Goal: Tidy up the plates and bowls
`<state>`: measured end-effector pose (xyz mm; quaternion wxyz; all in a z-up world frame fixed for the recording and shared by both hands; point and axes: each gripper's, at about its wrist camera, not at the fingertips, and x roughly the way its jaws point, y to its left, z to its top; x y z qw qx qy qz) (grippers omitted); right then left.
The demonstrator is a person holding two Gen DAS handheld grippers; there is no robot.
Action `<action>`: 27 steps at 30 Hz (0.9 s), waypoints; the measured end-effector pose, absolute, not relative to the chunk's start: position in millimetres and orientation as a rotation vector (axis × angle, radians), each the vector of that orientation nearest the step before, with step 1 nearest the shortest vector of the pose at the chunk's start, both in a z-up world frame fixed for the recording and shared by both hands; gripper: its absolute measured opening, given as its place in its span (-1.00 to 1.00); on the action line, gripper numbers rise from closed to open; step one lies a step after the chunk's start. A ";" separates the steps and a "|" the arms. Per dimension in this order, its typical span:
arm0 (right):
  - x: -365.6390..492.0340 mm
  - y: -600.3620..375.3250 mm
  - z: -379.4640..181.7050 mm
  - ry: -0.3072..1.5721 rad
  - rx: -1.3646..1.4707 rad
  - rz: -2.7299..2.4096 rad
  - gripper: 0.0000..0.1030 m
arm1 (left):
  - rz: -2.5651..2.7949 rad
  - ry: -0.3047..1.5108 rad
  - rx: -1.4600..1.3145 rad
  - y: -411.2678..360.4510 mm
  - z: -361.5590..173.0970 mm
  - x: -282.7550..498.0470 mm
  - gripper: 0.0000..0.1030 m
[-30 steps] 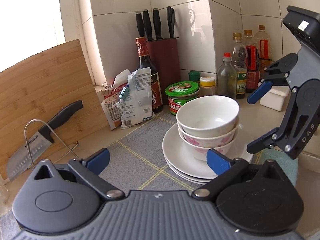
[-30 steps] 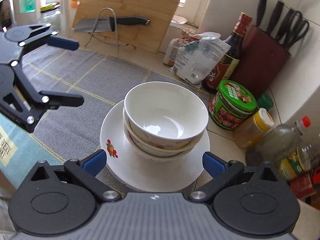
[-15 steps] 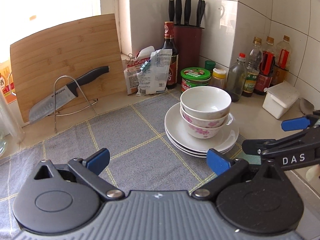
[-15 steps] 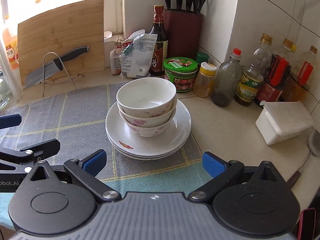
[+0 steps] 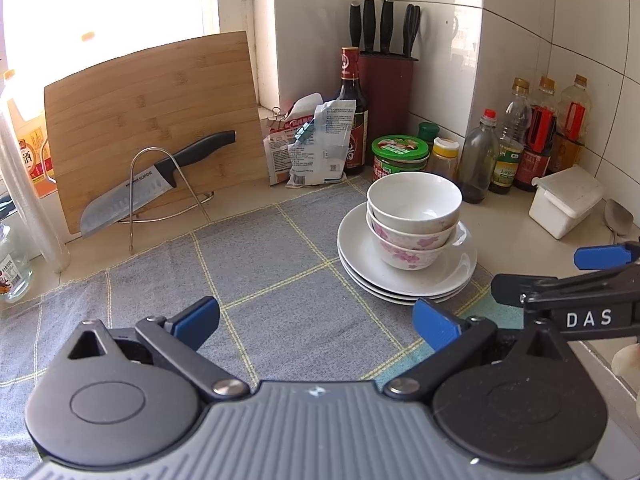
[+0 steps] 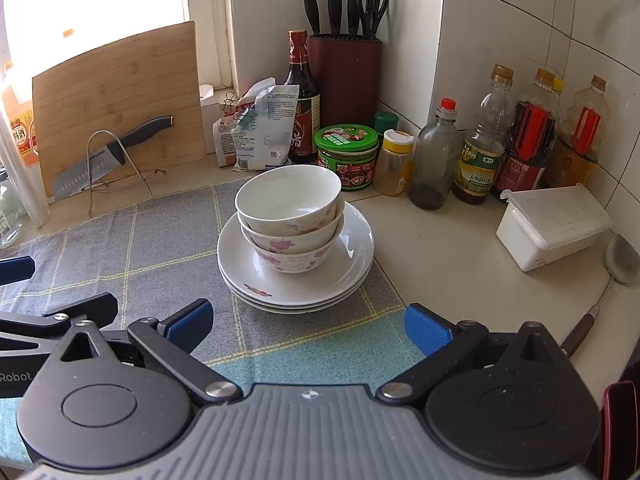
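A nest of white bowls with pink flowers (image 5: pixel 414 220) (image 6: pixel 290 216) sits on a stack of white plates (image 5: pixel 448 276) (image 6: pixel 352 264) on a grey checked cloth. My left gripper (image 5: pixel 316 320) is open and empty, low over the cloth, in front and left of the stack. My right gripper (image 6: pixel 308 322) is open and empty, just in front of the stack. The right gripper also shows at the right edge of the left wrist view (image 5: pixel 568 276).
A cleaver on a wire stand (image 5: pixel 156 184) leans by a bamboo board (image 5: pixel 148 112). Behind the stack stand a green-lidded jar (image 6: pixel 346 156), a knife block (image 6: pixel 346 76), packets, and several bottles (image 6: pixel 476 152). A white box (image 6: pixel 554 224) and a spoon (image 6: pixel 620 260) lie at right.
Both grippers have pulled back and away from the stack, which now looks smaller and farther. Both stay open and empty. The bowls and plates have not moved.
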<state>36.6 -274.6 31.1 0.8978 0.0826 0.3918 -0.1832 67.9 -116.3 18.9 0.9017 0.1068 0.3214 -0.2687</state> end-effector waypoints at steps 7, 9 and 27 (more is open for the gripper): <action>35.9 -274.8 32.3 0.812 0.174 -0.380 1.00 | -0.551 0.660 0.222 -116.1 21.0 66.1 0.99; 35.7 -274.8 32.2 0.812 0.171 -0.381 1.00 | -0.551 0.660 0.222 -116.1 21.3 66.4 0.99; 34.4 -274.4 34.9 0.809 0.166 -0.395 1.00 | -0.548 0.654 0.227 -117.0 24.4 67.2 0.99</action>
